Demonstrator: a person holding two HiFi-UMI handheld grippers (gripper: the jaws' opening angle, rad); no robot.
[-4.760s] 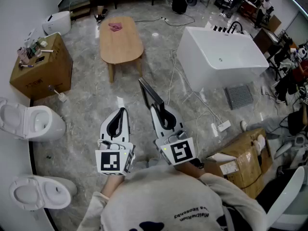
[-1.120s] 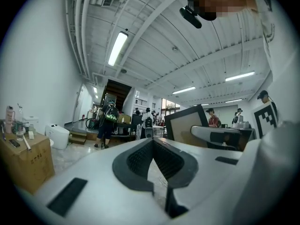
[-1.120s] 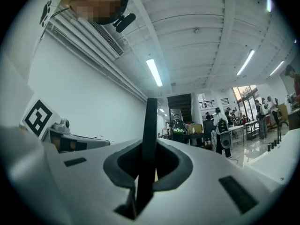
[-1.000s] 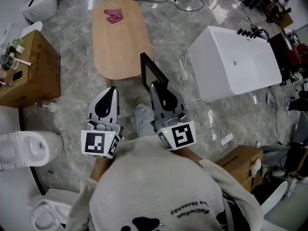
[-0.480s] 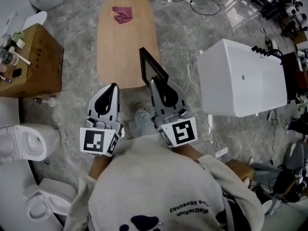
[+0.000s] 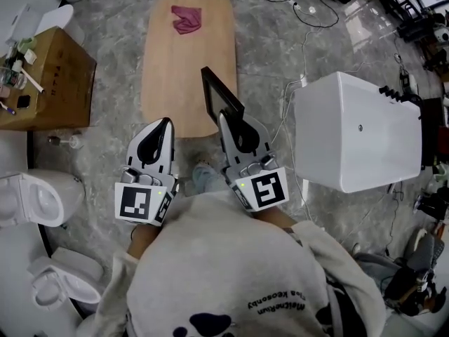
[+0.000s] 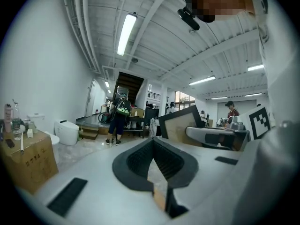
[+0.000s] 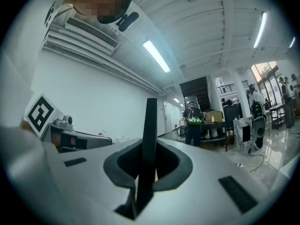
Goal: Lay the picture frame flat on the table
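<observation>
Right gripper (image 6: 224, 120) was clamped on the lower edge of the picture frame (image 6: 220, 102). The right gripper view showed the dark frame edge-on between the pads. The frame stood upright, carried in the air at the near end of the wooden table (image 6: 184, 72) and not yet resting on it. Left gripper (image 6: 165, 122) had its claw closed together with nothing between, hanging beside the right one and not touching the frame. Risks, as I judged them: the grip was a thin pinch on one edge only, so tipping the frame over to flat could make it pivot or slip out of the pads. The free end could then slap down or a corner could catch the table rim. If set too close to the near end, it could overhang and slide off to the floor. The pink cloth (image 6: 186, 18) lay at the far end, well apart, so no conflict was likely. Containers: the cardboard box (image 6: 52, 79) at left was shut, with small bottles and bits (image 6: 15, 65) sitting on its top, not inside. The white tub (image 6: 358, 132) was at right, and its inside was not visible.
</observation>
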